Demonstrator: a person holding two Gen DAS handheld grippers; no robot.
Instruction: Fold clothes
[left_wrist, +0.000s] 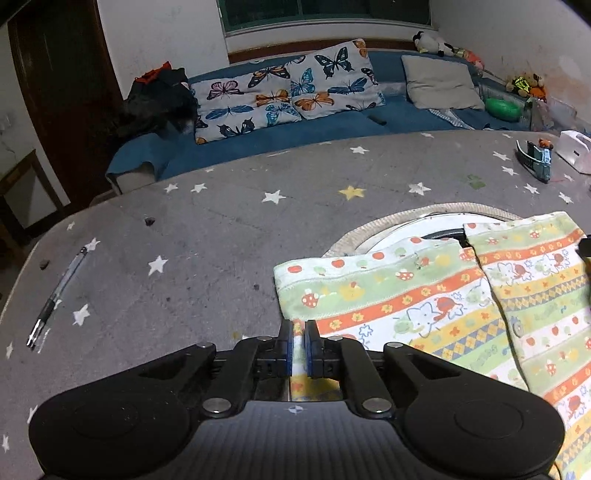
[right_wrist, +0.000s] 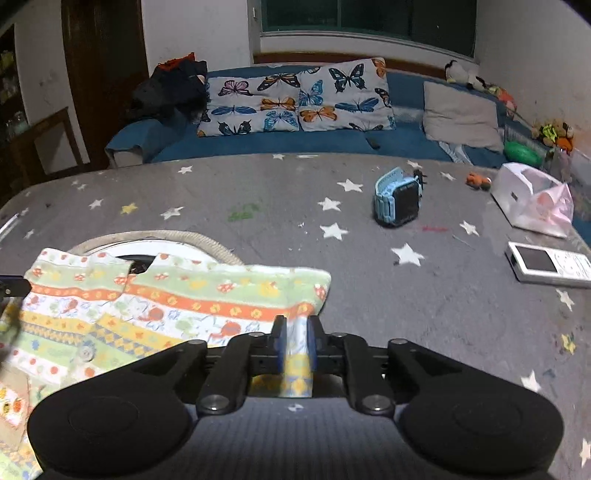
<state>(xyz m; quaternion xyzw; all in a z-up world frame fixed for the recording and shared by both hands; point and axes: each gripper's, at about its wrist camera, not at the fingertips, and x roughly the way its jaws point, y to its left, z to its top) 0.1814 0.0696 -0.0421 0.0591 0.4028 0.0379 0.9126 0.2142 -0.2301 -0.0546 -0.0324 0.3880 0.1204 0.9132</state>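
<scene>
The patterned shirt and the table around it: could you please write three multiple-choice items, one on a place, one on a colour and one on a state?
1. Where does the pen lie?
A. on the grey starred table, left of the patterned shirt
B. on the shirt
C. on the sofa

2. What colour is the watch?
A. red
B. light blue
C. yellow

3. How is the left gripper?
A. wide open over bare table
B. shut on the pen
C. shut on the shirt's edge

Answers: 1 A, the pen rests on bare cloth far left of the shirt; 2 B, its strap and case are light blue; 3 C, fabric sits pinched between its pads.
</scene>
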